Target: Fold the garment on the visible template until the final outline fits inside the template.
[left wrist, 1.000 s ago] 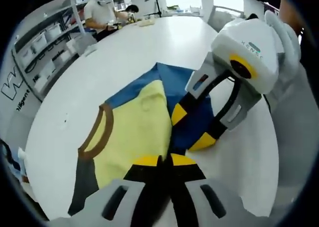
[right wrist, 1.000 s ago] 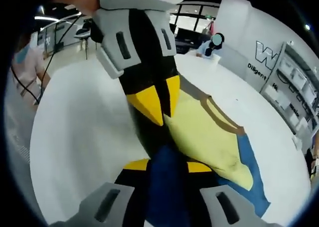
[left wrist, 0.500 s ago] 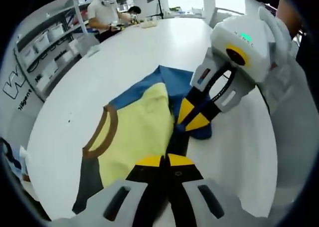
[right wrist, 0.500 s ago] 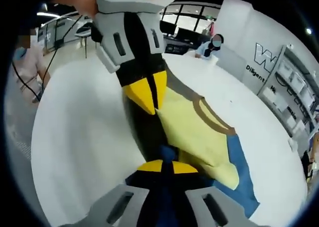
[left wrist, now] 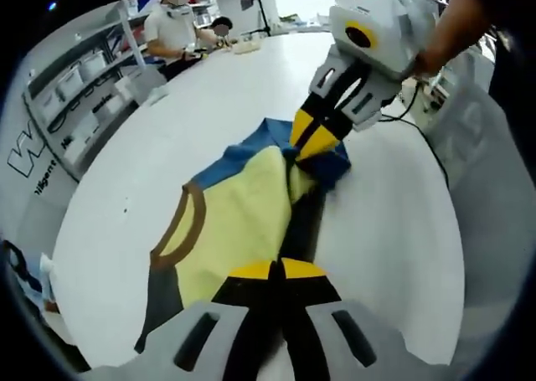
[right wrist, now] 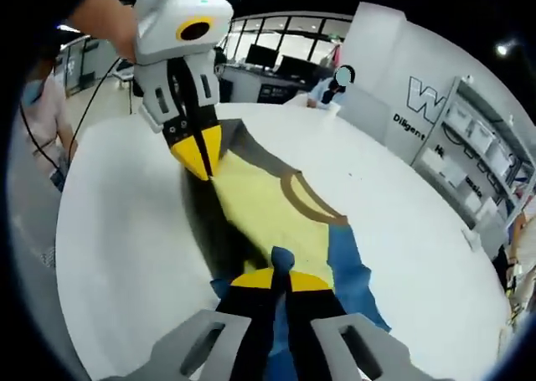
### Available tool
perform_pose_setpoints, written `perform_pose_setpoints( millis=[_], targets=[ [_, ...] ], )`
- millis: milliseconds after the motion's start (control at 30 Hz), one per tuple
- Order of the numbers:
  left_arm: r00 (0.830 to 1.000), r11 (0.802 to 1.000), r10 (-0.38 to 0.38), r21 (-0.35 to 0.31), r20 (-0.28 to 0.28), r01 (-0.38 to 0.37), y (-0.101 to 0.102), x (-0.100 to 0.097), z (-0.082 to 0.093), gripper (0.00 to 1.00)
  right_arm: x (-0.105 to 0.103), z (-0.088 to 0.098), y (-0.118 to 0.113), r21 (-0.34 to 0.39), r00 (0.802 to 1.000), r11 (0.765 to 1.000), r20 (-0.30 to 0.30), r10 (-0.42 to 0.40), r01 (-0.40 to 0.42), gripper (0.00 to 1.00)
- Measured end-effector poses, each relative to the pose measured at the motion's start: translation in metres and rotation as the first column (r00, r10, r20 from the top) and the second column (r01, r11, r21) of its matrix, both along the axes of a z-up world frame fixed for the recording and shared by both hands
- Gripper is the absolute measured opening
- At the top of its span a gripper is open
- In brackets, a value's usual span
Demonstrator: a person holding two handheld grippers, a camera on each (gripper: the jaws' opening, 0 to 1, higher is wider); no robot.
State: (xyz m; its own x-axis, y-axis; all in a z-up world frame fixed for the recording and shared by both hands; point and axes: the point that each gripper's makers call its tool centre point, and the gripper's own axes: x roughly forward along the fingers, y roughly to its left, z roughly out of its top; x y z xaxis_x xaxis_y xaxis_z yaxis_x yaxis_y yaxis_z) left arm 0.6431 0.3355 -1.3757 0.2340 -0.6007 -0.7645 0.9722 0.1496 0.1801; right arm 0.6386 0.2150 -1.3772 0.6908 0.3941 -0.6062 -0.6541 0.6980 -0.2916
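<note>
I hold one gripper in each hand, and both are pinching the shirt (left wrist: 239, 209).

In the left gripper view, my left gripper (left wrist: 270, 270) is at the bottom. Its yellow tips are pressed together on the dark edge of the shirt. The shirt is yellow, with a brown collar (left wrist: 180, 226) and a dark sleeve (left wrist: 163, 301). It lies on the big white table (left wrist: 126, 172). The blue part (left wrist: 260, 142) of the shirt is at the far end. My right gripper (left wrist: 311, 140) comes in from the top right. Its yellow tips are pressed together on the blue cloth, and the cloth bunches up there.

In the right gripper view, my right gripper (right wrist: 280, 278) is at the bottom, with its tips tight on a bit of blue cloth (right wrist: 347, 268). The yellow shirt (right wrist: 268, 209) runs away from it across the table (right wrist: 109, 230). The brown collar (right wrist: 306, 198) is on the right side of the shirt. My left gripper (right wrist: 201, 157) is at the far end, and its yellow tips meet at the shirt's dark edge. A hand (right wrist: 105, 17) holds it from above.

The shirt is stretched between the two grippers, near the middle of the table.

Past the table there are shelves (left wrist: 75, 79) by the wall. A person (left wrist: 172, 29) sits at the far end of the table.
</note>
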Motion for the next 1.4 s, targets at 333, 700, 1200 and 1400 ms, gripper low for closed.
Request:
perform_pose_setpoints(
  millis=[333,700,1200,1400],
  targets=[
    [1.0,0.999,0.021,-0.034,-0.003,-0.021,0.006,0.003,0.009,0.09,0.017,0.019,-0.057,-0.042,0.996,0.996,0.045,-0.071,0.073,0.0],
    [0.997,0.992,0.063,-0.107,-0.046,-0.068,0.007,0.003,0.024,0.09,0.036,0.045,-0.126,-0.089,0.984,0.983,0.088,-0.154,0.162,0.0],
    [0.997,0.992,0.061,-0.107,-0.053,-0.066,0.003,-0.005,0.026,0.09,0.042,0.063,-0.223,-0.171,0.957,0.944,0.113,-0.266,0.282,0.0],
    [0.997,0.993,0.049,-0.104,-0.055,-0.055,-0.005,-0.006,0.024,0.09,0.038,0.065,-0.253,-0.189,0.945,0.926,0.107,-0.311,0.326,0.0]
  ],
)
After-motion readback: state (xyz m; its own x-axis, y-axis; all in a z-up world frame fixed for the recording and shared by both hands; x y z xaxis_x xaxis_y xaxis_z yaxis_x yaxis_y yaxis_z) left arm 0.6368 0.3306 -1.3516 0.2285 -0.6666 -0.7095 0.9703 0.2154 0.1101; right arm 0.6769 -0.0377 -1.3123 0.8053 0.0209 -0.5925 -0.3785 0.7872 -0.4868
